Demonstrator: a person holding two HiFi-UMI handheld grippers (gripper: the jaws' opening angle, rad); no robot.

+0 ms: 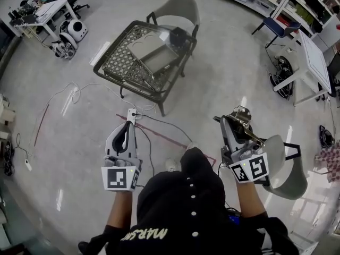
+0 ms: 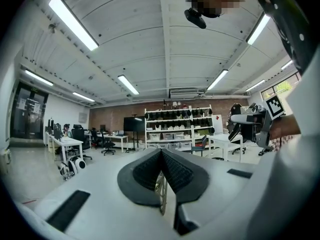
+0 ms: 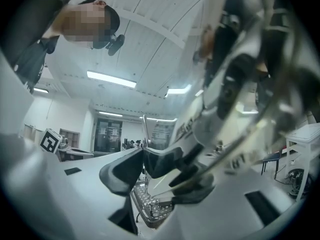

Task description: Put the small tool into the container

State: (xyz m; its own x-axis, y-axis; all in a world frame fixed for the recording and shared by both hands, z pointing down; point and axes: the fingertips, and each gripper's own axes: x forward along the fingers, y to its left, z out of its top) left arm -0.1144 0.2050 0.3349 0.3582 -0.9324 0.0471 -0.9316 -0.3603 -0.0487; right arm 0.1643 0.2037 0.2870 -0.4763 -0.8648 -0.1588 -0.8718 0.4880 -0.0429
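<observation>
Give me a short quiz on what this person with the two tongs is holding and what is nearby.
1. True or false: the left tongs are closed on a small metal tool.
2. The right tongs hold: A) a clear container, B) a red ball, C) nothing.
3. Fill in: beyond the lattice table stands a grey ____.
Key: 1 true; 2 A; 3 chair.

The small tool (image 1: 243,118), shiny metal with a brass-coloured bar, sat clamped in the right tool (image 1: 228,124), above the floor. The container (image 1: 152,54), an open grey box, lay well apart on the lattice table (image 1: 114,64).
</observation>
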